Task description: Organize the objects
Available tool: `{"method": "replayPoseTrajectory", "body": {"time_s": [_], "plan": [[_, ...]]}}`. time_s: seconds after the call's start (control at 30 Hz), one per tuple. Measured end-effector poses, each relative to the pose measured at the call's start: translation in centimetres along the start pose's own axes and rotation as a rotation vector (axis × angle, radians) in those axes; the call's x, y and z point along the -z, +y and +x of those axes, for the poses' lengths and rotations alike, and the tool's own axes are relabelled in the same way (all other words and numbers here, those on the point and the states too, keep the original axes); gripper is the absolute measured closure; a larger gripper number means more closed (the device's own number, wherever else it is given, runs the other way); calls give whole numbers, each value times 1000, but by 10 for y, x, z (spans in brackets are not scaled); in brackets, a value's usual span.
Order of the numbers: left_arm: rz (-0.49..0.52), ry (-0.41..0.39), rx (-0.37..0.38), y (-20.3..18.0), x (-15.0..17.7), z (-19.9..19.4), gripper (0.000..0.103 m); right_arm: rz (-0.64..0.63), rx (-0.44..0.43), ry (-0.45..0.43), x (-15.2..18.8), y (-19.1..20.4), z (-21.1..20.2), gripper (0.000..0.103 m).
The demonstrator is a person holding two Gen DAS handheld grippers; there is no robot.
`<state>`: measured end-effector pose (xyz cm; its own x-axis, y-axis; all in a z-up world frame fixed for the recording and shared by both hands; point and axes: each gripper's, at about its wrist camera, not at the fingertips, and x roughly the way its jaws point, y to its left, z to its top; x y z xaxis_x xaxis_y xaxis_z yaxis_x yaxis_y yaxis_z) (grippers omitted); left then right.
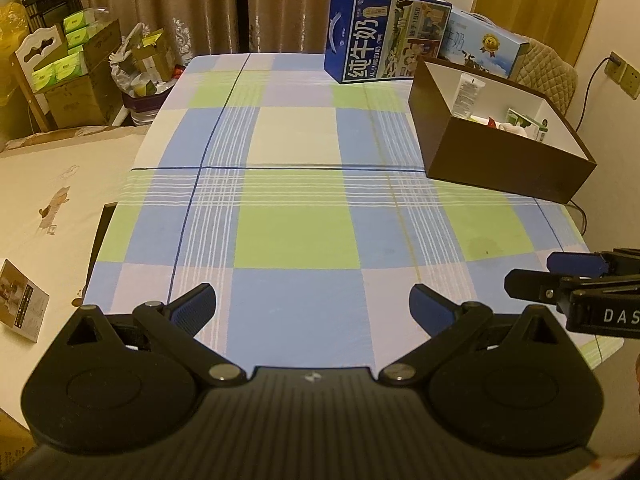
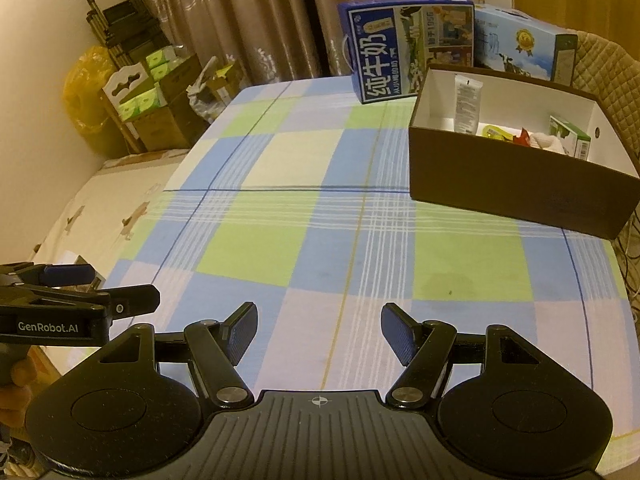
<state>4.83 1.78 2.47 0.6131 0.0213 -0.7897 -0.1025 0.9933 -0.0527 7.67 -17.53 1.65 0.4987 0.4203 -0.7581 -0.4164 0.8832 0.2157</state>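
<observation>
Both grippers hang low over the near edge of the worktop [image 1: 296,236], which wears a blue, green and white checked cloth; the left gripper [image 1: 312,308] has its jaws spread wide with nothing between them, and the right gripper [image 2: 318,330] likewise gapes open and empty, the two tools side by side and close together. From the left wrist view the brown box [image 1: 504,160] sits at about two o'clock on the cloth, white inside; in it lie a white tube [image 2: 467,106] leaning against the far wall, a small green-and-white carton [image 2: 570,136] at the right end, and a few small bits between them too jumbled to name. Beyond the box, at twelve to one o'clock, a dark blue milk carton [image 1: 380,36] stands at the far edge, a paler blue carton [image 1: 484,42] just beside it.
</observation>
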Motion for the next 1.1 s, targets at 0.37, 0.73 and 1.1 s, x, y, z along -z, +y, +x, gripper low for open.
{"method": "replayPoseTrajectory", "body": {"time_s": [0.37, 0.73, 1.1], "plan": [[-5, 7, 3, 9, -1, 4, 1, -4, 3, 11, -2, 8, 8, 37], [3, 17, 14, 9, 0, 7, 1, 10, 18, 15, 0, 10, 9, 37], [11, 14, 18, 5, 2, 7, 1, 13, 19, 13, 3, 10, 7, 37]]}}
